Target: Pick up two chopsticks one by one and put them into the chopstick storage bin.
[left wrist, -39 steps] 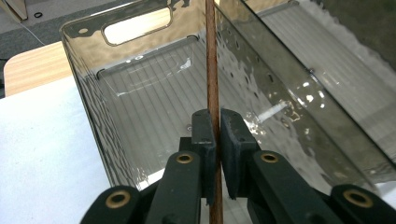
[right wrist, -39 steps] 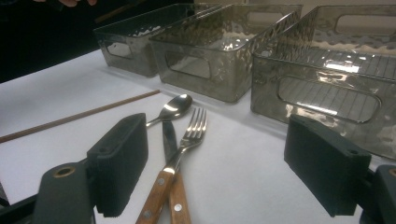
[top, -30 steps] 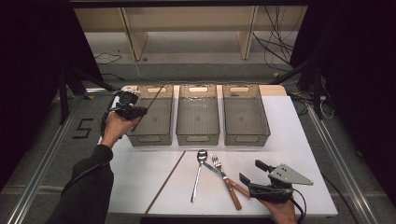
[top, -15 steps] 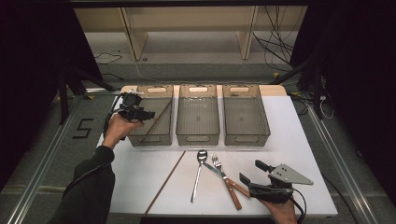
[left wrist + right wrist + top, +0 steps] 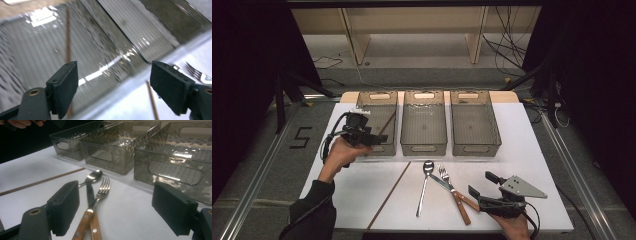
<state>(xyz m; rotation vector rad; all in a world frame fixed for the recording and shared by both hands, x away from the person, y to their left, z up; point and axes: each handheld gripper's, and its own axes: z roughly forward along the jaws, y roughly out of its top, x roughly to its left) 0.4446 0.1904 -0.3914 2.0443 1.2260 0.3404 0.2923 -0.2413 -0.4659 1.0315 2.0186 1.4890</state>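
The left tongs [image 5: 374,139] hung over the near end of the left bin [image 5: 362,106], jaws spread wide and empty; they had just been opening. In the left gripper view one chopstick [image 5: 67,37] lay on the ribbed bin floor between the jaws and well below them, running away toward 12 o'clock. In the high view its far end leaned up against the bin's right wall (so it may not be lying flat).

The right tongs [image 5: 478,185] rested low on the worktop [image 5: 522,130] at 5 o'clock, jaws also wide apart with nothing between them. Just ahead of them lay the fork [image 5: 100,192] and the knife [image 5: 90,202], wooden handles crossed and pointing at the jaws, with the spoon [image 5: 424,185] beside them. The second chopstick [image 5: 389,194] lay diagonally on the worktop at 6 o'clock from the left bin, apart from the cutlery.

My judgement: the risks sit with the thin pieces. A low sweep of the left tongs toward the loose chopstick could clip the bin's near wall and shove it. A pinch on that stick flat against the worktop could roll it away. On the right, closing over the crossed handles might lift both fork and knife.
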